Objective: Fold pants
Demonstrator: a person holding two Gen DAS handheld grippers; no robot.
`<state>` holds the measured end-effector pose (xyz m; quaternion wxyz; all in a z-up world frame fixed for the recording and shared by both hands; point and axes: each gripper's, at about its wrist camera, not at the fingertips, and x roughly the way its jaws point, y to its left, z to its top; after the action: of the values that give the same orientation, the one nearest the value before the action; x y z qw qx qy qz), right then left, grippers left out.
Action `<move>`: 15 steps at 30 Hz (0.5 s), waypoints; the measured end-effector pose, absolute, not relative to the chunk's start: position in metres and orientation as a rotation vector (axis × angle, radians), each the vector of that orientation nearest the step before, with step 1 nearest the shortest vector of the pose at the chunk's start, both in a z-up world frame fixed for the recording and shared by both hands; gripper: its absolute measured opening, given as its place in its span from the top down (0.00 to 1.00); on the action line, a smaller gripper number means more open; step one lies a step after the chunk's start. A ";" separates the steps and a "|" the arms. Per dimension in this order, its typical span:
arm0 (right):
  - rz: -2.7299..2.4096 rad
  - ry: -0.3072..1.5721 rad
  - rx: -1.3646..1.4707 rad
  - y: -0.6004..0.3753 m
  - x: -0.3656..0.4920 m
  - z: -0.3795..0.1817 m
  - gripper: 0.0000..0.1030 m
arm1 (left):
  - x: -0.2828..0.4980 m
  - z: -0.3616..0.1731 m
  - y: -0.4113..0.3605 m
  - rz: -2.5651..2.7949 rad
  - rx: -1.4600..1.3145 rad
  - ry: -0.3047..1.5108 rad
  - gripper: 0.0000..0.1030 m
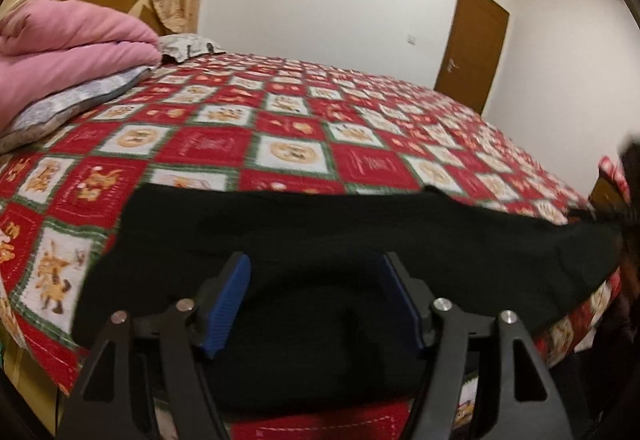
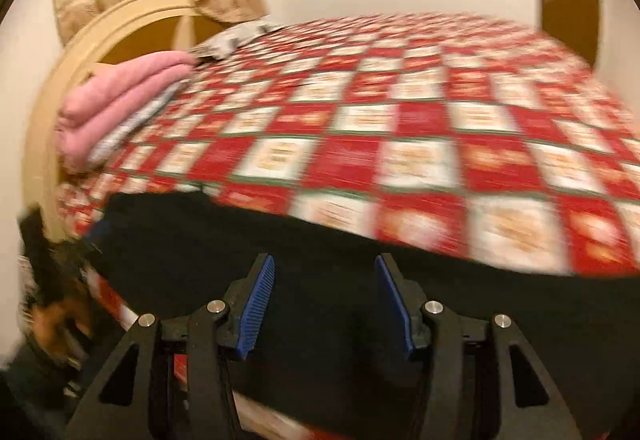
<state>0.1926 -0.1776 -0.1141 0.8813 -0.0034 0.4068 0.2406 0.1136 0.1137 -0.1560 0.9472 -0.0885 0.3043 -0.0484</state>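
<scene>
- Blue-padded left gripper [image 1: 314, 300] hovers over the black pants [image 1: 320, 232], jaws apart, holding nothing.
- Pants lie across the bed's [image 1: 280, 128] near edge.
- Right gripper [image 2: 325, 300], jaws likewise apart, hangs above the pants; picture blurred.
- Likely step: reaching; next, pinch the cloth edge.

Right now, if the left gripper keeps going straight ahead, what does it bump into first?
Most likely the black pants: they lie right between and beyond the open left gripper, on the bed cover.
</scene>
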 end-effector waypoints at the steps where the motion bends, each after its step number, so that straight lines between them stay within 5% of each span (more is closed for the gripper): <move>1: 0.539 0.864 0.012 -0.159 0.204 -0.116 0.48 | 0.114 -0.159 0.111 -0.093 -0.165 0.628 0.32; 12: 0.592 1.085 0.083 -0.063 0.284 -0.166 0.48 | 0.114 -0.168 0.119 -0.089 -0.201 0.638 0.28; 15: 0.597 1.093 0.113 -0.064 0.289 -0.170 0.56 | 0.114 -0.167 0.117 -0.093 -0.201 0.638 0.24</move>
<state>0.2894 -0.0645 -0.1698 0.8107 0.0530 0.5118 0.2794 0.1144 0.1174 -0.1675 0.9436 -0.0984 0.3130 -0.0455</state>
